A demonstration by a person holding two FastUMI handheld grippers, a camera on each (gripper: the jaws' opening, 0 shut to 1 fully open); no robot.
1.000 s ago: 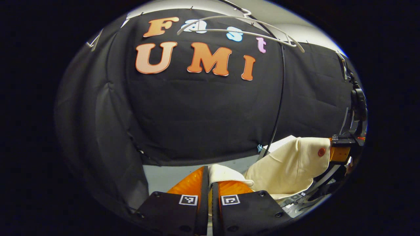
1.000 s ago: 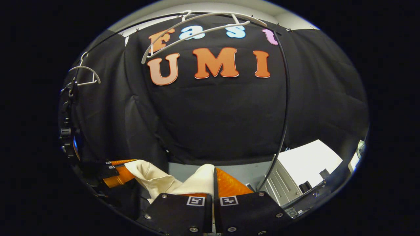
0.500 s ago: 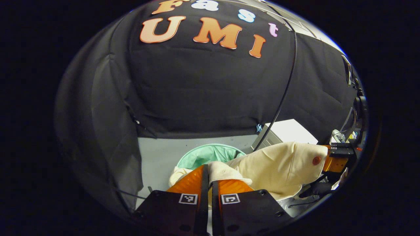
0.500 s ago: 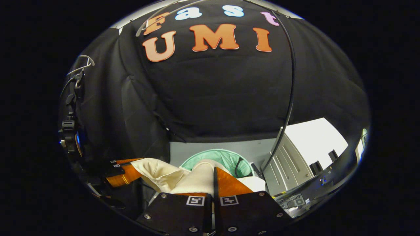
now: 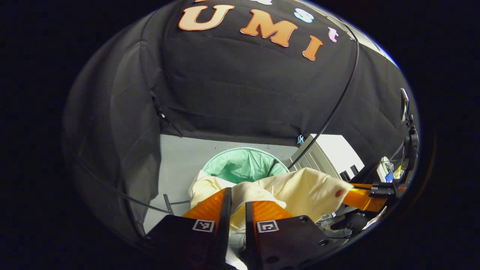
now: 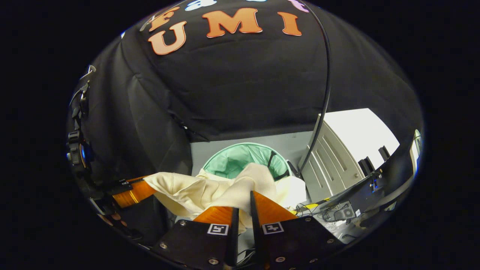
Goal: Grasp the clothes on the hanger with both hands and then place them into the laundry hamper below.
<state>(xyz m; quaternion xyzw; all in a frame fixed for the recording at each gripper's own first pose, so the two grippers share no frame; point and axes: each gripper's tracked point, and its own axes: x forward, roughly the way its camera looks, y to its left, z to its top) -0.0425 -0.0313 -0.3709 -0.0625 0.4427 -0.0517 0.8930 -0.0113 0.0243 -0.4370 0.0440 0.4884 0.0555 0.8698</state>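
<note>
Now cream garment (image 5: 300,189) stretches between both clamped tongs above hamper (image 5: 240,165).

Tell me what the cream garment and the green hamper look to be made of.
Cream garment: looks like soft matte woven or knit cloth; it sags and creases between the two grippers.
Round mint-green laundry hamper: probably thin fabric or mesh with a faint sheen; its walls wrinkle and slump below a firm round rim.

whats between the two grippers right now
The cream garment spans the stretch, pinched at one end by the left gripper and at the other by the right gripper, above the green hamper; both gripper views show it.
</note>
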